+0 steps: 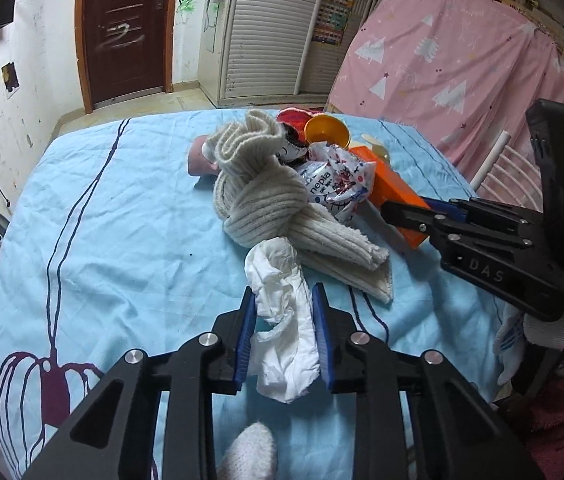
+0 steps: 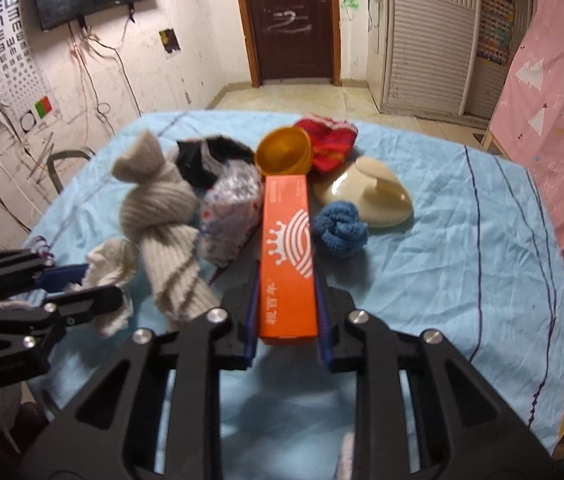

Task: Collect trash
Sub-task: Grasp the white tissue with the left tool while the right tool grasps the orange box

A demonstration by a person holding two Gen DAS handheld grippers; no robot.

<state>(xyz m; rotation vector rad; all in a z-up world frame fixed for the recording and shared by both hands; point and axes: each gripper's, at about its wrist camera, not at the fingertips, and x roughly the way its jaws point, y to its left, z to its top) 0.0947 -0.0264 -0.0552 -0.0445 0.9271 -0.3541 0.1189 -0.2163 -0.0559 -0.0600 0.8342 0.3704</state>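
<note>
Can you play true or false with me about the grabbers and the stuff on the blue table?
1. The left gripper is squeezing a crumpled white tissue. True.
2. The right gripper is holding the blue yarn ball. False: it is clamped on the orange box; the yarn ball lies beside it on the blue cloth.
3. The knotted beige scarf lies between the tissue and the orange box. True.
4. The yellow bowl stands flat, full of tissues. False: it is tipped on its side and looks empty.
</note>
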